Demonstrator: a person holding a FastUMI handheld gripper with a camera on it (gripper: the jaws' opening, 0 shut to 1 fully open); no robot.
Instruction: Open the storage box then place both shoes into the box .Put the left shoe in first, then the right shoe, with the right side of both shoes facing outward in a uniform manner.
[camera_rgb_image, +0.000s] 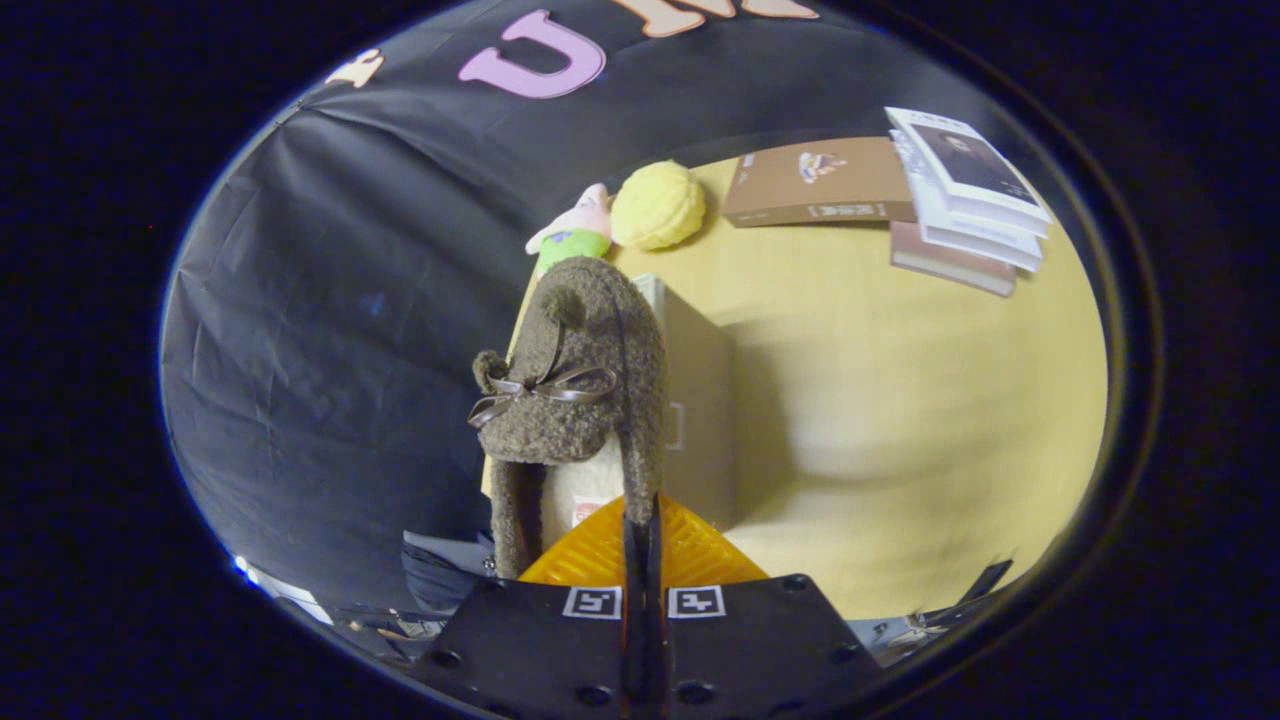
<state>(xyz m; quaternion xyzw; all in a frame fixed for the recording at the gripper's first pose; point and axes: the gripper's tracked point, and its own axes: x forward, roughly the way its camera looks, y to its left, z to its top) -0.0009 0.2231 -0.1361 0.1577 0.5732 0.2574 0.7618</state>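
We see our gripper (641, 545) as a black body dotted with round screw holes, two square black-and-white markers near its front edge, and ribbed orange jaws drawn close together.

We see a yellow tabletop (900, 400), black cloth wall (330, 300) behind it, stacked books (965, 195), a yellow ball (657, 205), perhaps a plush toy (575, 235).

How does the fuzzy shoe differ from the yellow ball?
The fuzzy shoe is brown-grey, long and carries a ribbon bow; the yellow ball is round and plain. The gripper pinches the shoe's rim, while the ball rests on the table. Both look soft-textured.
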